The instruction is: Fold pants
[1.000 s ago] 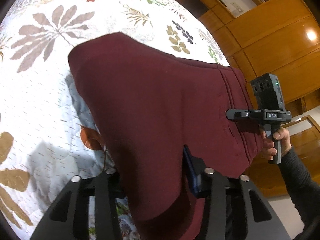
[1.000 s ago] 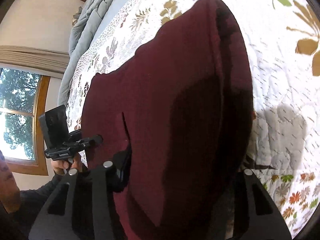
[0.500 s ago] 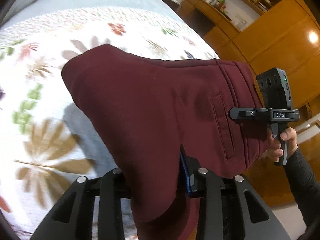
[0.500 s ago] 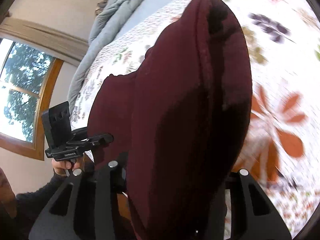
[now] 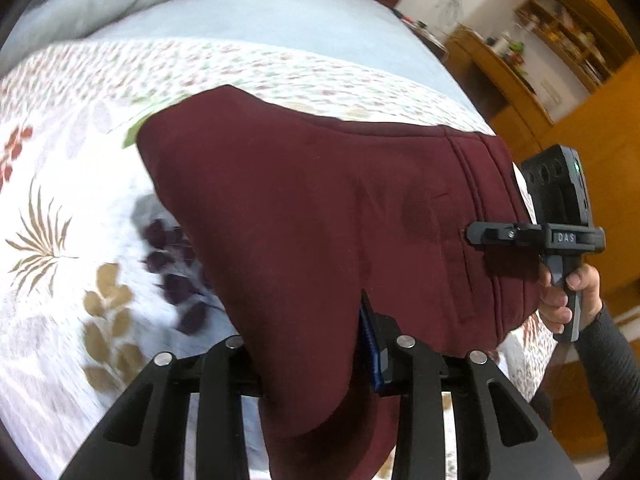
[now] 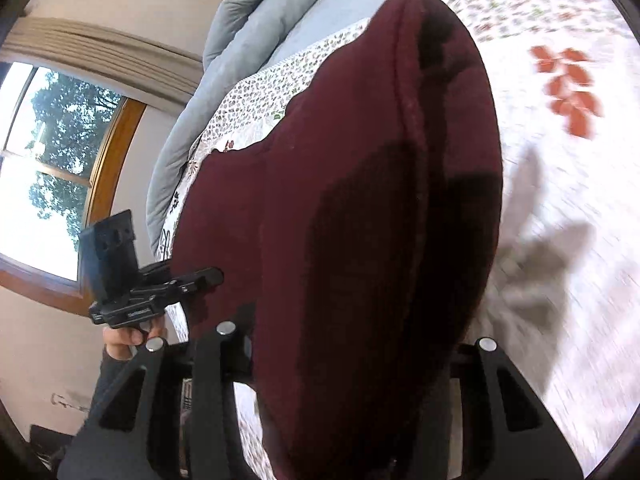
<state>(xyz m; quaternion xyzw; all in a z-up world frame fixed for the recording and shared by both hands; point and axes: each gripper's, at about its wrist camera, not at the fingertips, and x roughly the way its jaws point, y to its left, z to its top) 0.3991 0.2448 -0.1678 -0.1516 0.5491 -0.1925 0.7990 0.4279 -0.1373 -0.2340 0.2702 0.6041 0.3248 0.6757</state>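
Left wrist view. The maroon pants (image 5: 320, 220) are held up above the bed (image 5: 60, 300), spread between the two tools. The left hand-held gripper (image 5: 316, 356) is clamped on a bunched fold of the fabric at the lower edge; cloth spills down between and in front of its black fingers (image 5: 384, 352). The jaws have just been closing a little with the cloth between them. At the right, the right hand-held gripper (image 5: 476, 235) is seen side-on, its tip pressed into the fabric by the stitched waistband and the pocket slit. It is carried by a hand (image 5: 568, 292) in a dark sleeve. A floral quilt (image 5: 52, 208) covers the bed, with pale blue bedding (image 5: 240, 12) beyond. Wooden cabinets (image 5: 592, 128) stand at the right.

Right wrist view. The pants (image 6: 360, 200) fill the centre, draped thick over the right hand-held gripper (image 6: 352, 340), whose pads are hidden under cloth; a grip on the fabric is shown, the jaws having just been closing slightly on it. At the left, the left hand-held gripper (image 6: 212, 276) bites the far edge of the pants. A window (image 6: 44, 168) with a wooden frame is seen behind it. A shadow falls on the quilt (image 6: 560, 200) at the right.
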